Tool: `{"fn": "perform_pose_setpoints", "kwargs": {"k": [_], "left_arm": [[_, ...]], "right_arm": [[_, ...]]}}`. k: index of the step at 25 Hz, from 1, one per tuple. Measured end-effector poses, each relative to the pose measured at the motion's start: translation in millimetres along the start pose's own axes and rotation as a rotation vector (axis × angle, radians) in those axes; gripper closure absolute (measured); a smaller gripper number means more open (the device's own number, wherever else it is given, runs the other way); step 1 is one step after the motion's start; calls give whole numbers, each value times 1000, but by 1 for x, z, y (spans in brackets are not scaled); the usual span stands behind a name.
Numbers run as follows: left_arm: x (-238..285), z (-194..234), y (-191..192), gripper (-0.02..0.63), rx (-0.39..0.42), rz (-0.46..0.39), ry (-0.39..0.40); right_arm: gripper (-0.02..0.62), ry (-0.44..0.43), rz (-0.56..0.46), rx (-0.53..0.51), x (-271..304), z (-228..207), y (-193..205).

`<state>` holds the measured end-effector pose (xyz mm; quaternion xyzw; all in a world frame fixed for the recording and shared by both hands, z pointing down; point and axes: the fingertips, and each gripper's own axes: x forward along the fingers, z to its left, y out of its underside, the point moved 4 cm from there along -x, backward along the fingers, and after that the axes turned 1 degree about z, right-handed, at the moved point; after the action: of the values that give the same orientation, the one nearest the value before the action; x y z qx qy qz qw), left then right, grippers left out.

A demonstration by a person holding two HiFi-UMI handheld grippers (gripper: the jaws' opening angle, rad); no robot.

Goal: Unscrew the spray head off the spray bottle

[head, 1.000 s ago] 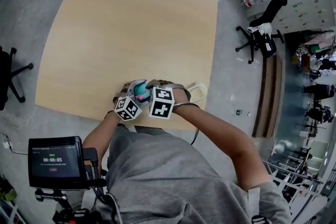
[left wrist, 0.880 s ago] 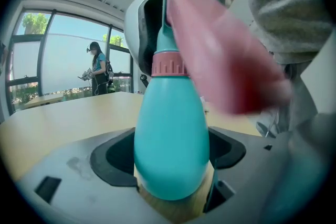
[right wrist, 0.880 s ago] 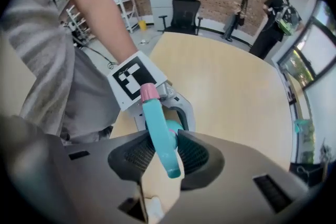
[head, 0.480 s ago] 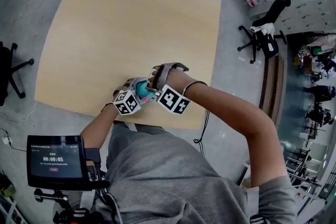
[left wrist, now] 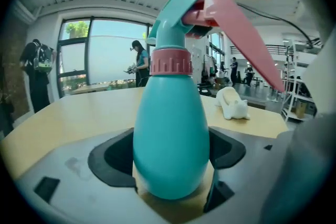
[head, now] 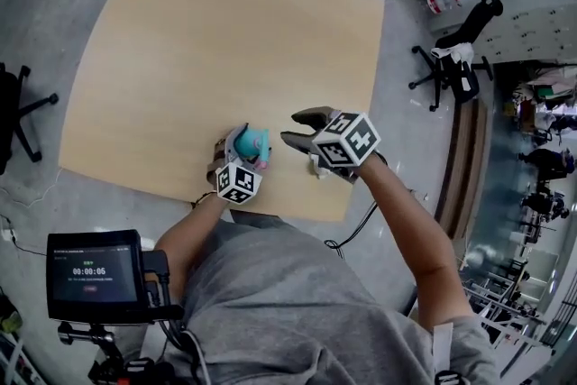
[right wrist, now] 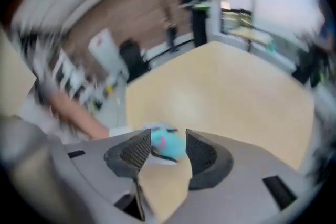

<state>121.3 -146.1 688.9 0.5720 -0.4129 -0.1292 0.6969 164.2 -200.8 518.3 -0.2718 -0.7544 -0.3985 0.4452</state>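
Left tongs (left wrist: 169,155) wide, clamped on the fat lower body of the teal spray bottle (left wrist: 170,134), one pad each side. Bottle upright near the near edge of the table (head: 225,32); can't tell if its base rests on the wood. Spray head (left wrist: 181,8) on the bottle, pink collar (left wrist: 170,62) seated at the neck, pink trigger (left wrist: 236,23) slanting down to the right in the left gripper view. Right tongs (head: 302,128) off the bottle, just beside it on the person's right, jaws pointed toward it. They have just been opening and now stand partly apart with nothing touching the pads (the bottle only shows in the distance through the gap; right gripper view is blurred). Small white object (left wrist: 231,104) lies on the table beyond the bottle.
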Motion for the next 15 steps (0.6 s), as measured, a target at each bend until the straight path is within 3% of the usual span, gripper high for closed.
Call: {"fn": "perform_pose_setpoints", "kwargs": {"k": [1, 2, 3, 5, 10, 12, 13, 15], "left_arm": [[0, 1, 0, 221, -17, 9, -33], [1, 2, 0, 221, -30, 16, -59], [1, 2, 0, 221, -41, 22, -80], [3, 3, -1, 221, -49, 33, -108], [9, 3, -6, 221, -24, 50, -117], [11, 2, -6, 221, -10, 44, -82], [12, 1, -5, 221, 5, 36, -46], [13, -5, -4, 221, 38, 7, 62]], "right_arm": [[398, -74, -98, 218, -2, 10, -9], [385, -106, -133, 324, 2, 20, -15], [369, -94, -106, 321, 11, 28, -16], [357, -35, 21, 210, 34, 38, -11], [337, -103, 211, 241, 63, 44, -4], [363, -76, 304, 110, 65, 45, -6], [392, -49, 367, -19, 65, 45, -6], [460, -11, 506, -430, 67, 48, -1]]}}
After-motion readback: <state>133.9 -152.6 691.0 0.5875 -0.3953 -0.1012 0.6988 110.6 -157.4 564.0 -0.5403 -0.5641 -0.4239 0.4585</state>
